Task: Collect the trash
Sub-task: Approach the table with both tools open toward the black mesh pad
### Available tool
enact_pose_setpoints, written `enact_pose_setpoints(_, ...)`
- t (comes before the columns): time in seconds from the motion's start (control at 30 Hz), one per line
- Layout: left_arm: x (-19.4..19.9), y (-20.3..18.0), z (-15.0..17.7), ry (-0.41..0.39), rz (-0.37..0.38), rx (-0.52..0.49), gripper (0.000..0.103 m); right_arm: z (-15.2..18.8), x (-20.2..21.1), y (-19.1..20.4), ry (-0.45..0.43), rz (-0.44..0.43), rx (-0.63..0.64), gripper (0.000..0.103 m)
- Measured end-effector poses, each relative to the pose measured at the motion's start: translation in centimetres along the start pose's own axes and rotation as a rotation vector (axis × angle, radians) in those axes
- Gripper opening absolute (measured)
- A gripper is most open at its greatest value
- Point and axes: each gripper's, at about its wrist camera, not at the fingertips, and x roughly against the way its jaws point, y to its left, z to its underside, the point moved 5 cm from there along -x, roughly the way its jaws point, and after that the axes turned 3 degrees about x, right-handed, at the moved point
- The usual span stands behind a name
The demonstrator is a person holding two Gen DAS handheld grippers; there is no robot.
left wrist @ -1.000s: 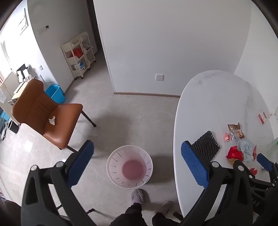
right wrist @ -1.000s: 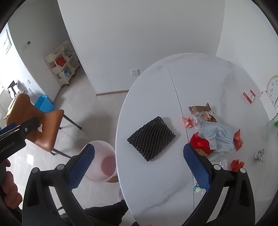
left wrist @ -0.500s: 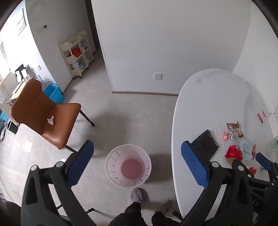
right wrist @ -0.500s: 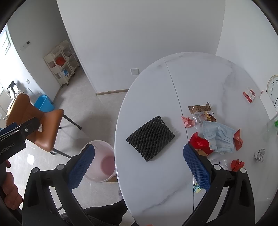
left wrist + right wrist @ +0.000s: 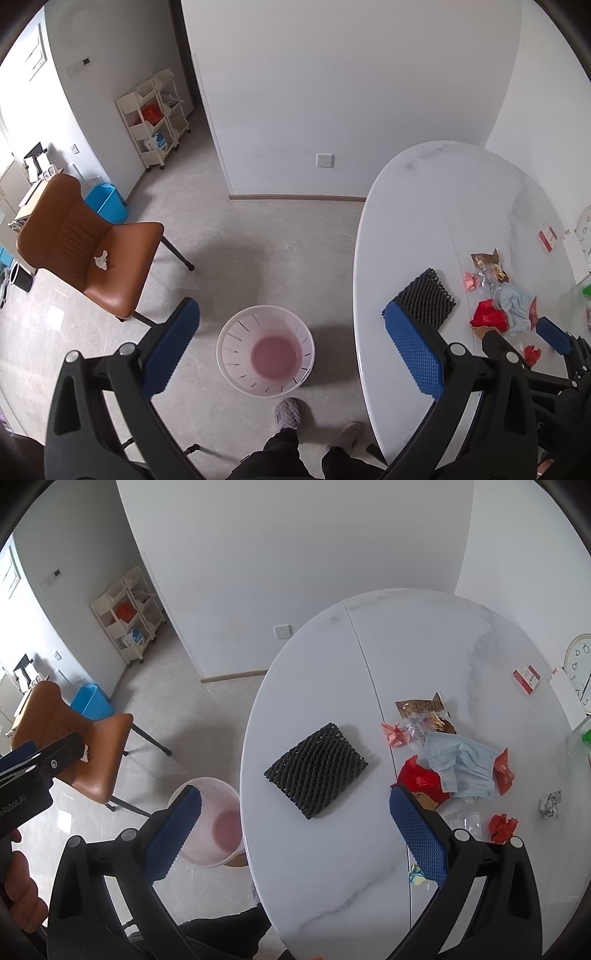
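Note:
A white bin with a pink bottom stands on the floor left of the white oval table; it also shows in the right wrist view. On the table lie a black foam mesh, a blue face mask, red wrappers, a brown snack bag, pink paper and a grey paper ball. My left gripper is open and empty, high above the bin. My right gripper is open and empty above the table's near edge.
A brown chair with a crumpled tissue stands on the left. A cream shelf cart and a blue tub are by the far wall. A clock and a red box sit at the table's right. The person's feet are beside the bin.
Both views have shifted slightly, with the scene drifting down and left. Both grippers remain open and nothing on the table has moved.

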Motion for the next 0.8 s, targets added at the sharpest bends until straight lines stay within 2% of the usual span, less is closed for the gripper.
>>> enact_pose_setpoints(0.8, 0.1, -1.4, 0.4, 0.005, 0.019, -0.034, 0.096, 0.4, 0.6, -1.2, 0.000, 0.014, -0.030, 0.101)
